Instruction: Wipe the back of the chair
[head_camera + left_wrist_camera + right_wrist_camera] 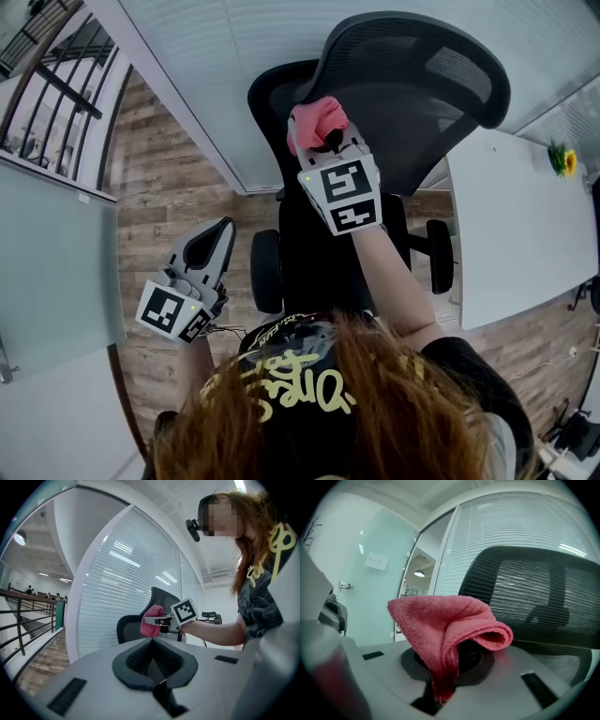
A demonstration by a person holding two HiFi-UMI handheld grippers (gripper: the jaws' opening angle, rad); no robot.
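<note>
Hanging low on the left, the left hand-held gripper [208,251] is idle: jaws together, nothing in them. Centre stage, the right hand-held gripper [323,141] is clamped on a folded pink terry cloth [317,119], held at the upper left rim of the black mesh chair back [422,84] — contact isn't clear. Wiping looks barely started; the next move calls for pressing the cloth on and sweeping rightward across the mesh.
</note>
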